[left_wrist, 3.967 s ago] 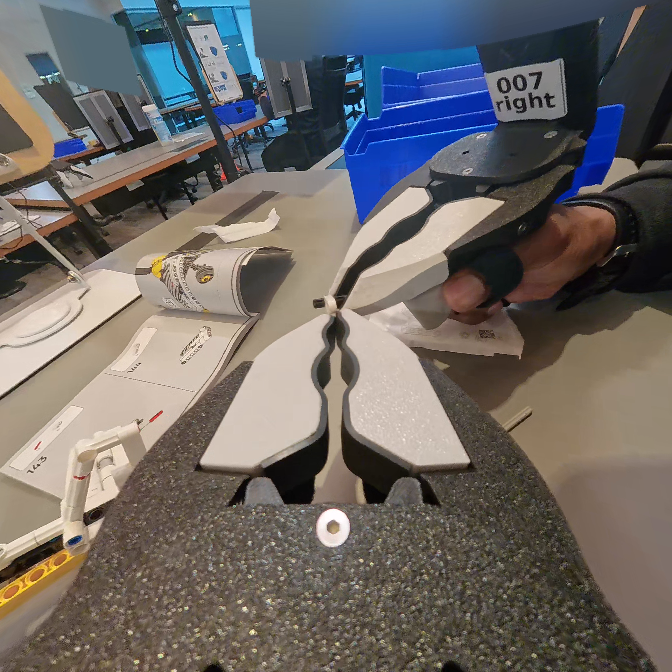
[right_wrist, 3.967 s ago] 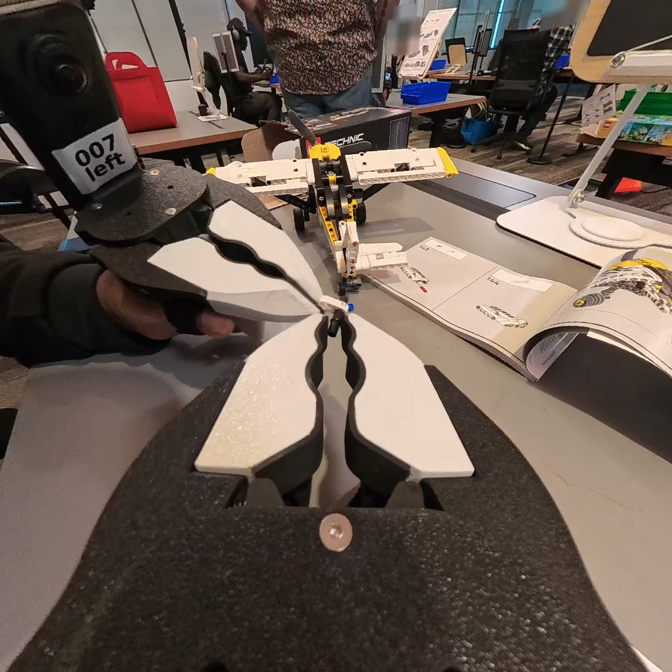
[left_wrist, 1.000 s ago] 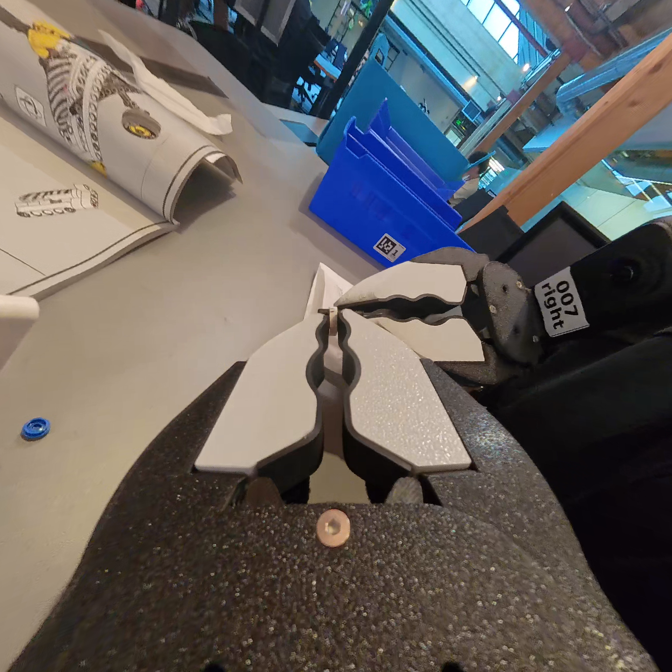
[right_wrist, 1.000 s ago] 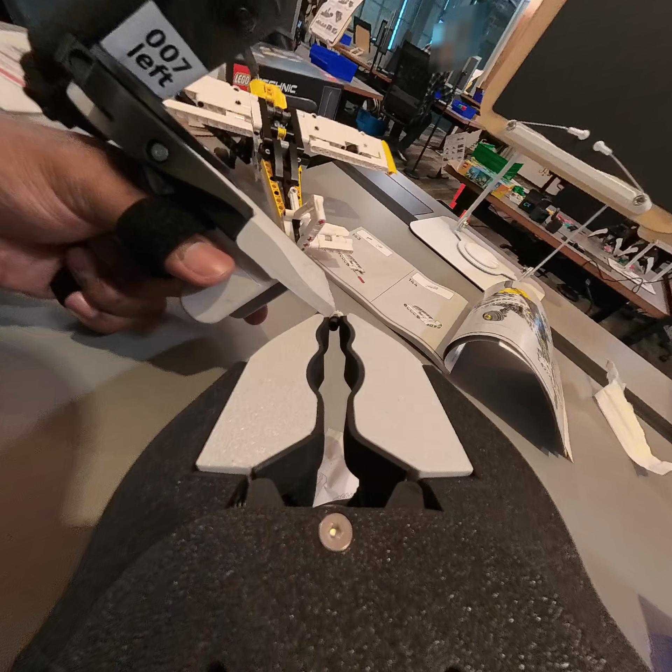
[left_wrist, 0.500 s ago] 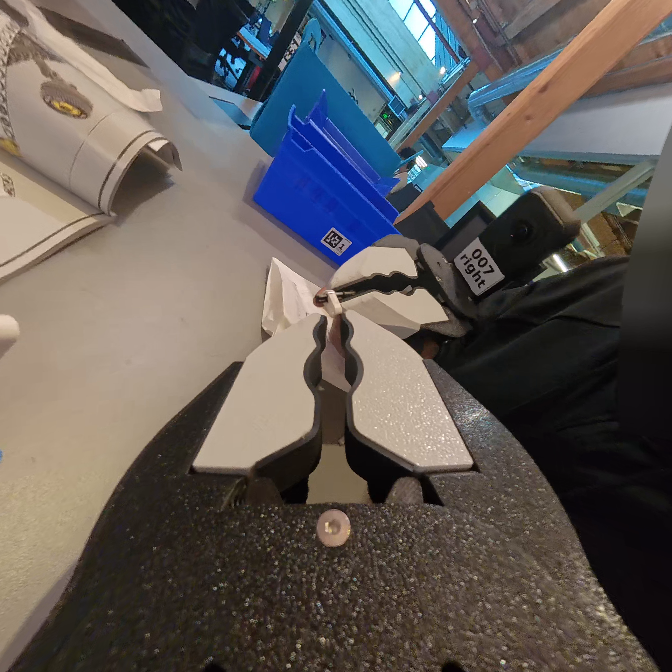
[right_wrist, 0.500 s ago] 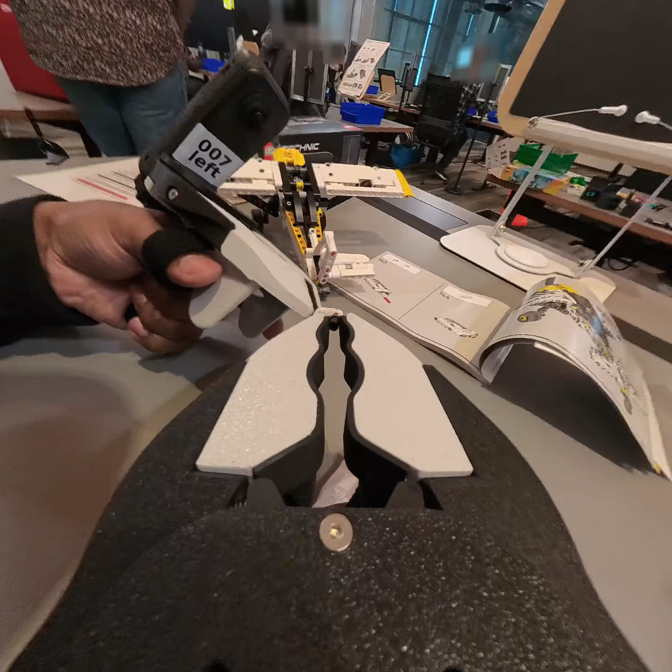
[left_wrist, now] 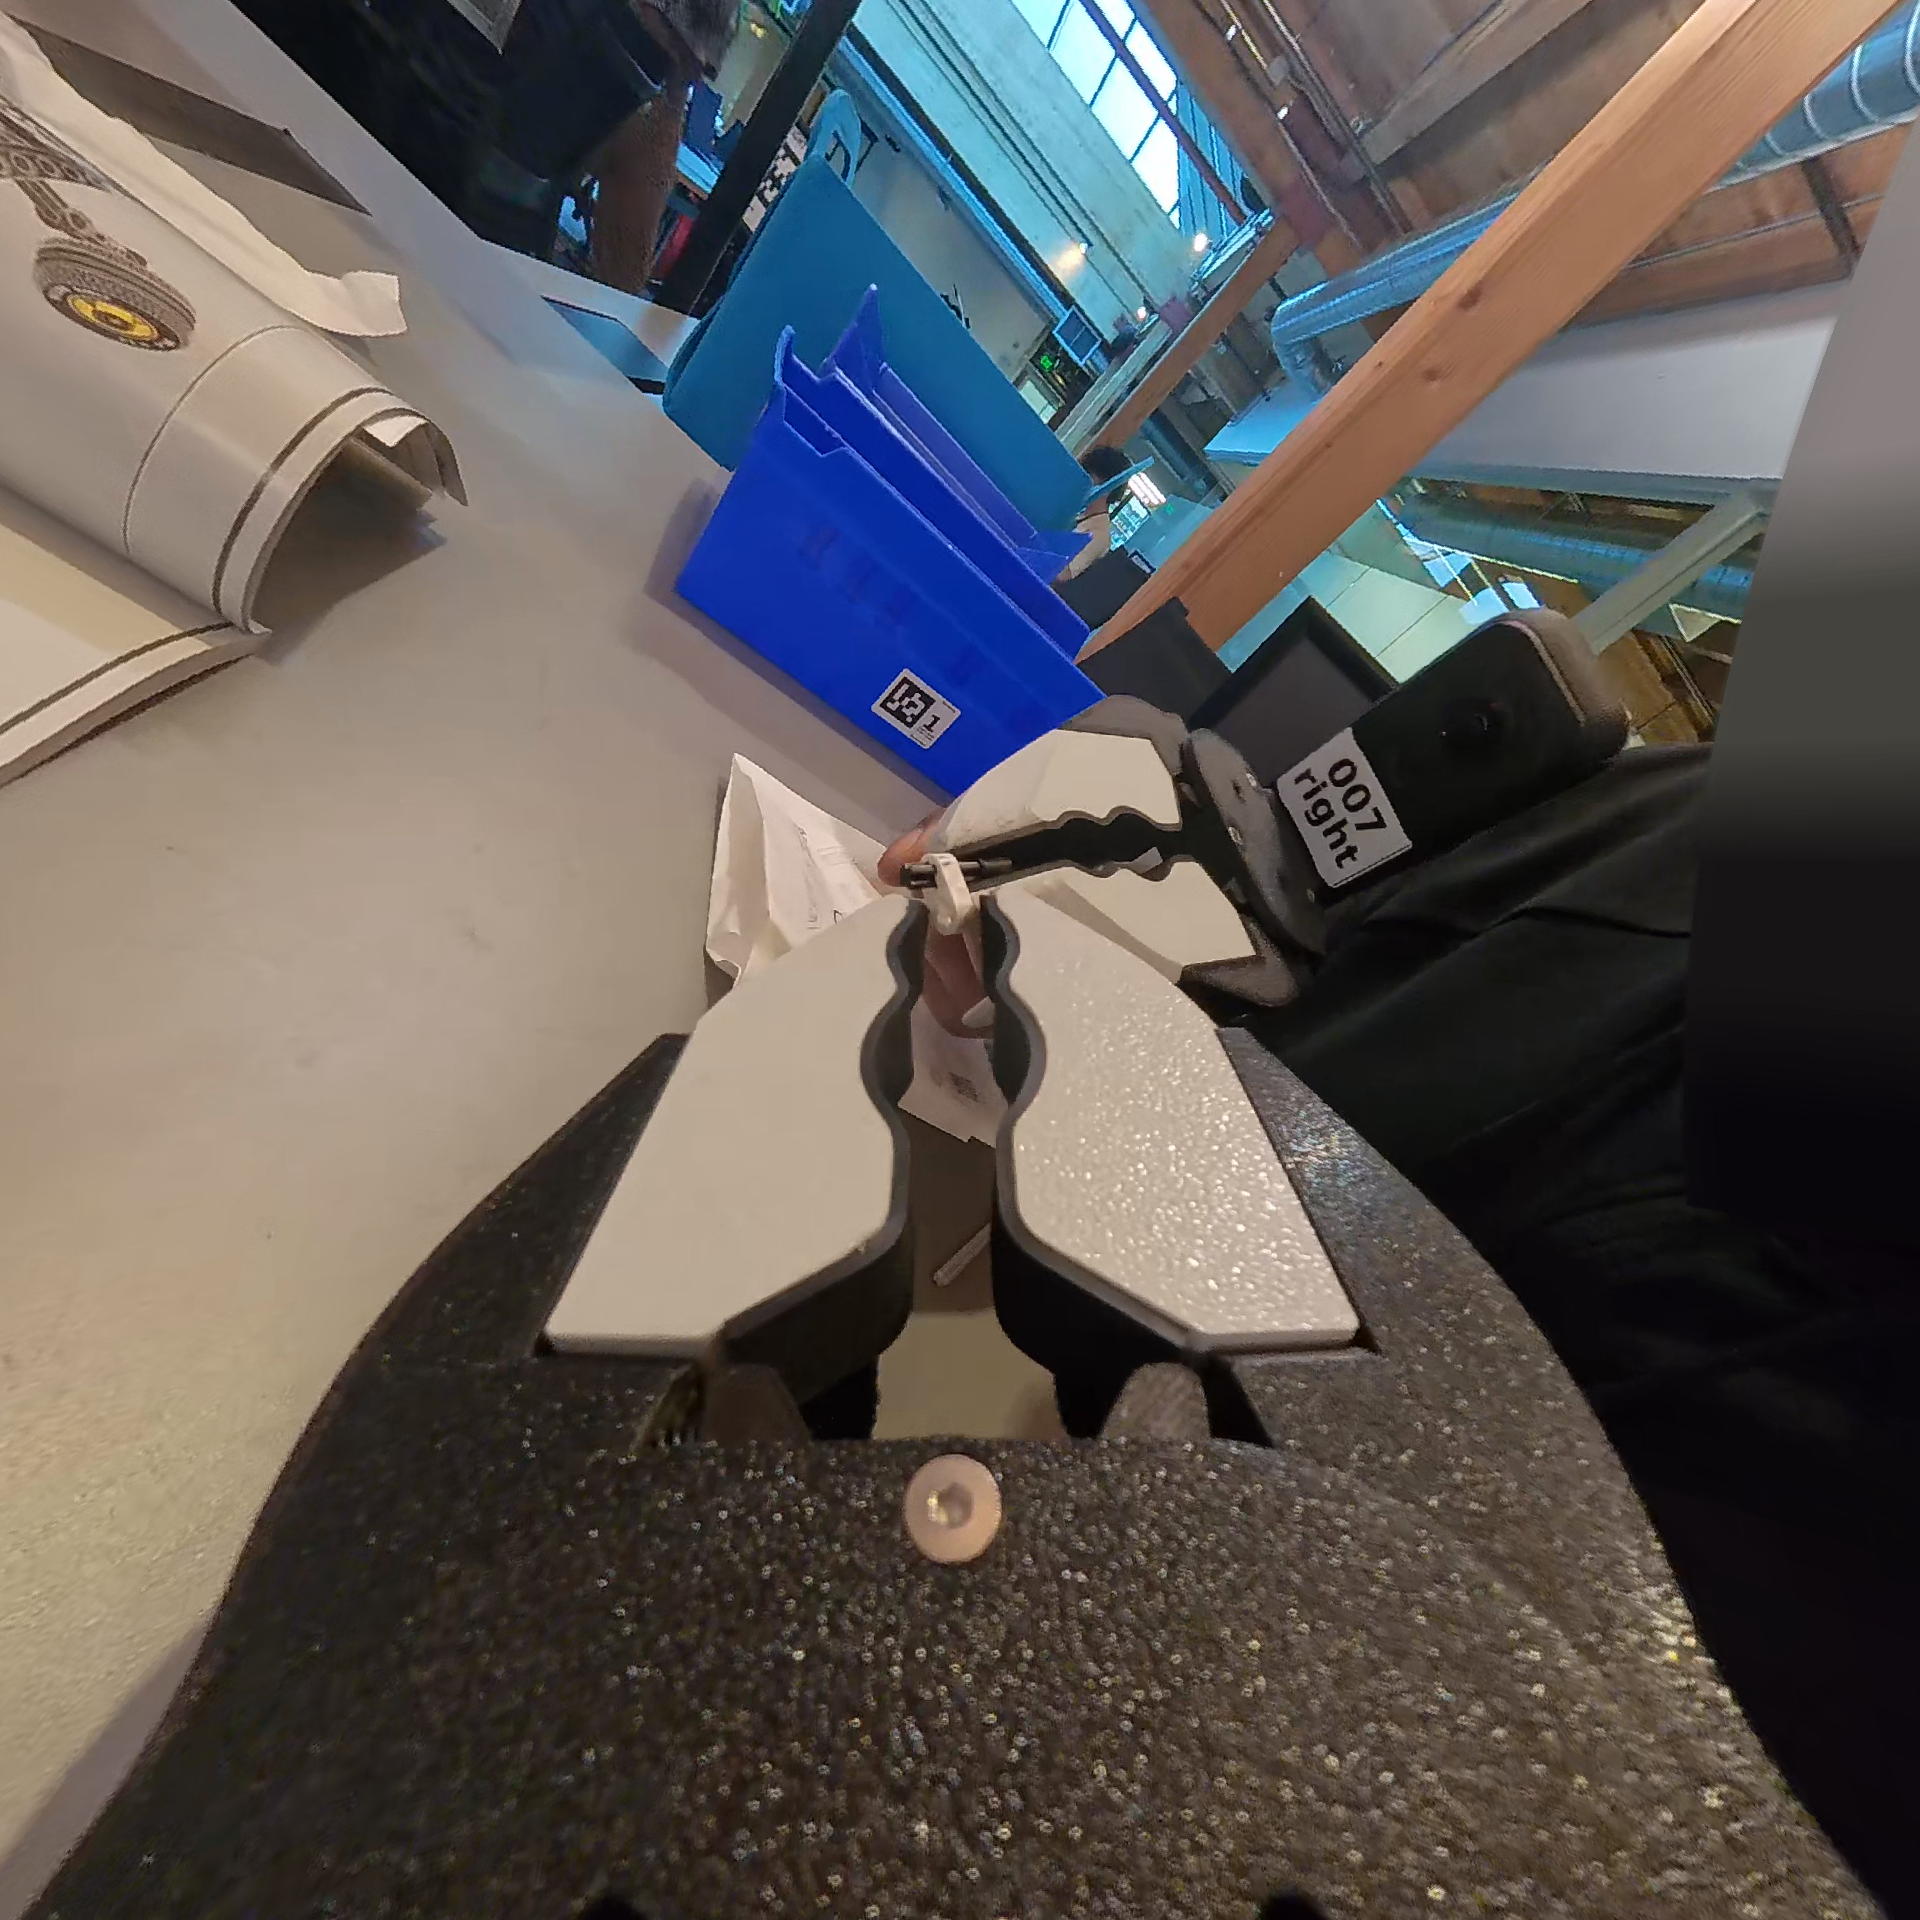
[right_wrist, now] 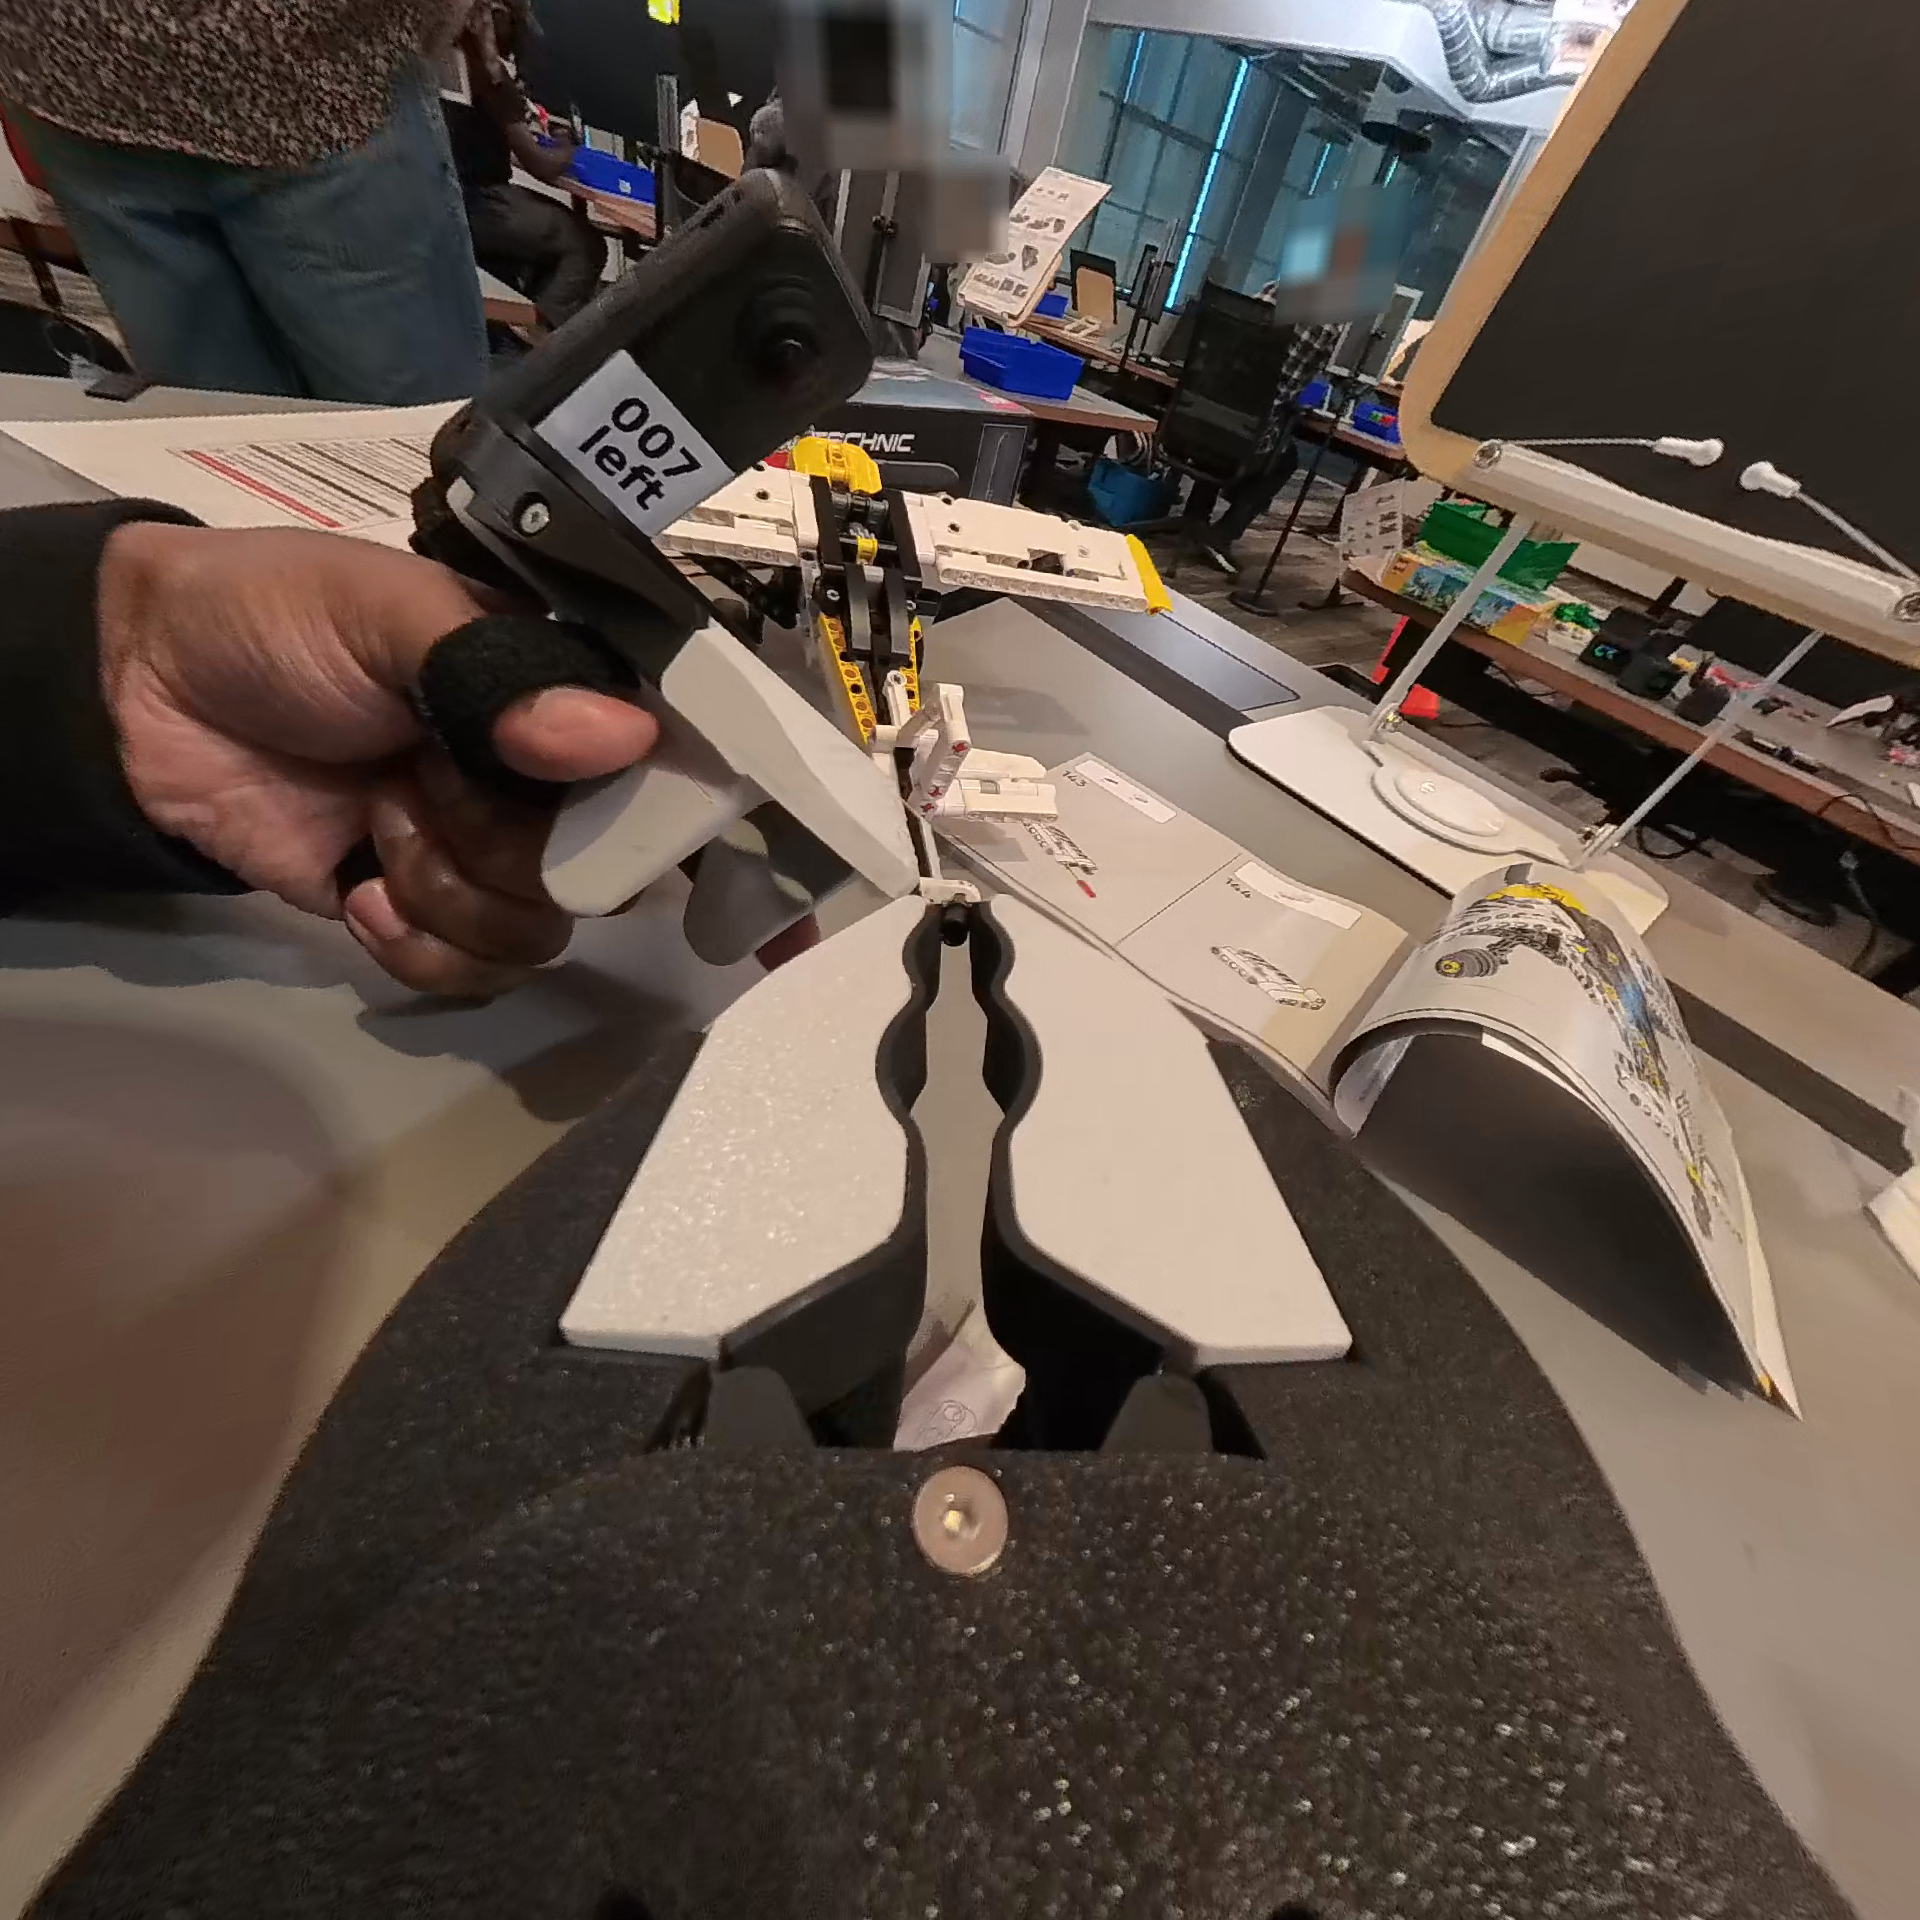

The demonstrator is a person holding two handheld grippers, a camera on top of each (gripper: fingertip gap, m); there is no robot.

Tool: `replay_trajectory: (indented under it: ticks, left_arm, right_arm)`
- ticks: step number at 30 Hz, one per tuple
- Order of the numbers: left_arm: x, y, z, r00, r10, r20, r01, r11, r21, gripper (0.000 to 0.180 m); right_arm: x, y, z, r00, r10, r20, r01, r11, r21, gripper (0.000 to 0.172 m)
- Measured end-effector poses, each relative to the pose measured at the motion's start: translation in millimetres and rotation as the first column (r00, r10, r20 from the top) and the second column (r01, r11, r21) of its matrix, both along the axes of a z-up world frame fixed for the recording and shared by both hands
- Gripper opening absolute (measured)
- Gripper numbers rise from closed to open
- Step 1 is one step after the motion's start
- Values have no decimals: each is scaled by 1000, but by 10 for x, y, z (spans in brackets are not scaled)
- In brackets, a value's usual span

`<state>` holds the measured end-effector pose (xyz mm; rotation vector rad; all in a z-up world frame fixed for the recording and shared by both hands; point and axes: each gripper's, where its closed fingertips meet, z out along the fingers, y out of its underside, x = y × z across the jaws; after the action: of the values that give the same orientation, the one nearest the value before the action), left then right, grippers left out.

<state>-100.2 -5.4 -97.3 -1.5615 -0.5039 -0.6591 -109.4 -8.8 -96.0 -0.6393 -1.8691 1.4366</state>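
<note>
- Left wrist view: the left gripper has its fingers a little apart, and the lower end of one small white piece stands between the tips with no clear pinch.
- The white piece already sits threaded on one black pin. The right gripper clamps that pin from the right, above the grey table.
- Also here are one crumpled white paper, one open booklet and a stack of blue bins.
- Right wrist view: the right gripper is closed on the black pin, with the white piece at the pin's far end.
- The left gripper, in one hand, meets it there.
- Behind are one toy plane, the one booklet and one lamp base.
</note>
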Motion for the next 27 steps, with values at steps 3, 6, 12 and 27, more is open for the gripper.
replay_trajectory:
  ticks: [3, 6, 12, 27]
  left_arm:
    - [1, -2, 14, 1000, 0, 2, 0, 1000, 22, 8]
    - [-30, -4, -23, 997, 33, -72, -34, 999, -8, 6]
    - [-133, -42, -41, 868, 125, -480, -205, 971, -119, 4]
    - [-29, -7, -92, 339, -38, -940, -324, 933, -154, 4]
  right_arm:
    - [7, -4, 1, 1000, 11, 11, -11, 1000, -19, 5]
    - [-7, -5, -40, 999, 10, 31, -10, 1000, -5, 6]
    - [-17, 10, -90, 963, 108, 247, -61, 979, -192, 7]
    - [106, -49, -132, 727, 443, 525, -127, 837, -532, 13]
